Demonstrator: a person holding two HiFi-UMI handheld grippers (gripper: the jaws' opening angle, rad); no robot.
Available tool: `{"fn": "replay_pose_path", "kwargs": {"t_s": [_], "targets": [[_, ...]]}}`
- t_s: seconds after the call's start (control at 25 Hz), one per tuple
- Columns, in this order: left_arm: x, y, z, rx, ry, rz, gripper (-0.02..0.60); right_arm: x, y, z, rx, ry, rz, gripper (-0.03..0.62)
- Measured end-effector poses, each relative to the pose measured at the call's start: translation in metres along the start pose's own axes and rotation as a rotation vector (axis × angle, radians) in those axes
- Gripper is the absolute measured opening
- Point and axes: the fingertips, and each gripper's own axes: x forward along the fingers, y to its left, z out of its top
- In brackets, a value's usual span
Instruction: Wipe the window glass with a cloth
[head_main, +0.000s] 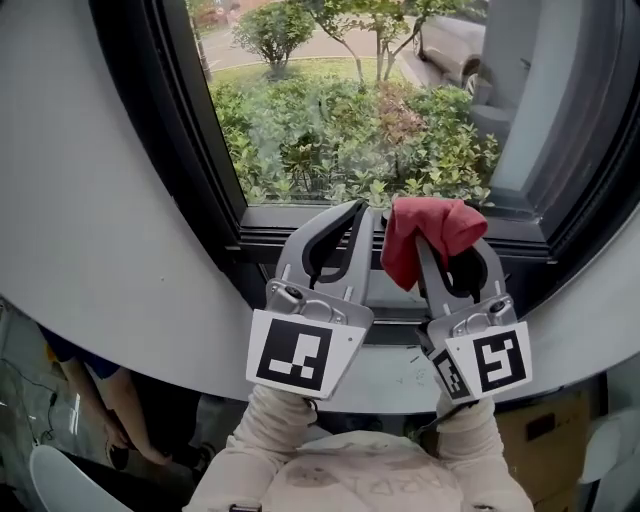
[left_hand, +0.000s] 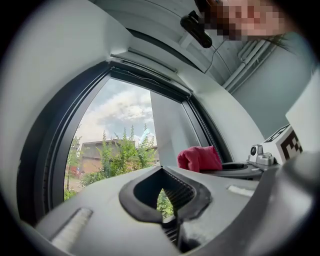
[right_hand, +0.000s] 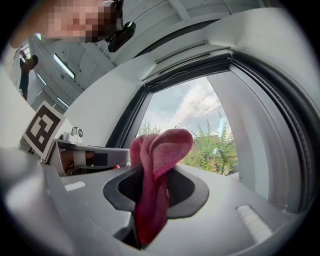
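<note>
Between the jaws of my right claw (right_hand: 152, 192) sits the red cloth (right_hand: 159, 150). The jaws are clamped on it, and its length runs along them. A soft, nubby terry wad bulges out past the tips, which is the part that matters. The glass (head_main: 350, 110) lies dead ahead of that wad, low on the pane just above the dark bottom frame (head_main: 300, 238). I can't tell whether the cloth is touching it yet. My left claw (head_main: 357, 212) is just beside the right one, jaws closed on nothing, with leaves showing through the gap between its ribbed pads. The right claw is the one to push forward, I'd say. The pane is smooth and clear, with green shrubs (head_main: 330, 150) outside and a pale ledge (head_main: 390, 380) under both claws.
</note>
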Motion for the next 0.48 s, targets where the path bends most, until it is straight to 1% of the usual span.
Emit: {"fn": "replay_pose_path", "kwargs": {"t_s": [0.2, 0.48], "targets": [[-0.004, -0.001, 0.004, -0.007, 0.000, 0.008, 0.000, -0.001, 0.006, 0.009, 0.008, -0.011, 0.005, 0.124], [-0.013, 0.002, 0.002, -0.007, 0.000, 0.014, 0.000, 0.002, 0.013, 0.007, 0.032, -0.004, 0.010, 0.123]]}}
